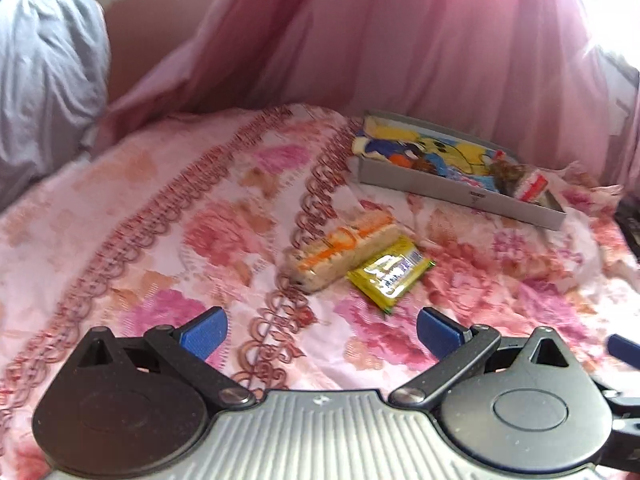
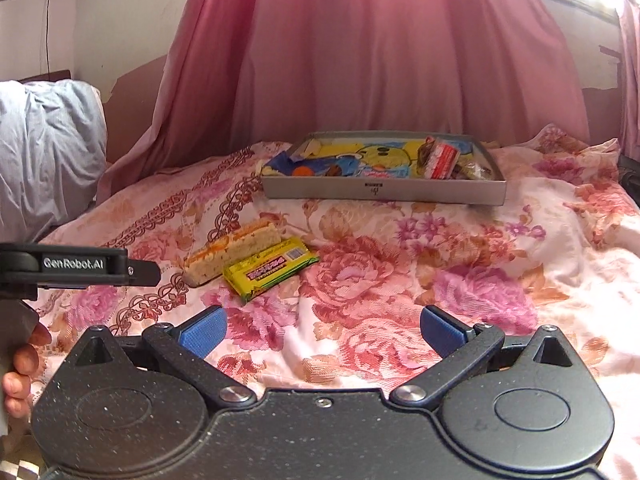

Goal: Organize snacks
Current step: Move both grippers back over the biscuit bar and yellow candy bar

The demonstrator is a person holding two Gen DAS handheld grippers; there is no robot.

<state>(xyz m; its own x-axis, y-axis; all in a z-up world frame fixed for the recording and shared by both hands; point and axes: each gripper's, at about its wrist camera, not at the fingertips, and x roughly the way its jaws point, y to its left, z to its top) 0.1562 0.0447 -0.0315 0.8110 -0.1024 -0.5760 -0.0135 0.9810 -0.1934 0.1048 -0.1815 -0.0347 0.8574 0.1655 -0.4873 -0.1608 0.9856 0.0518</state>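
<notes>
Two snacks lie side by side on the floral bedspread: a long pale biscuit pack with an orange stripe (image 1: 344,250) (image 2: 236,252) and a yellow wrapped bar (image 1: 390,274) (image 2: 270,270) just right of it. A shallow grey box (image 1: 460,192) (image 2: 384,192) farther back holds a cartoon-printed sheet and a few snacks, among them a red and white pack (image 1: 532,188) (image 2: 444,158). My left gripper (image 1: 322,334) is open, hovering short of the two loose snacks. My right gripper (image 2: 324,332) is open too, nothing between its blue pads, to the right of the yellow bar.
A pink curtain (image 2: 360,60) hangs behind the bed. A grey-blue pillow (image 2: 44,152) lies at the far left. The left gripper's black body (image 2: 80,266) and a hand's fingers (image 2: 20,376) show at the right view's left edge. A dark object (image 1: 630,224) sits at the bed's right edge.
</notes>
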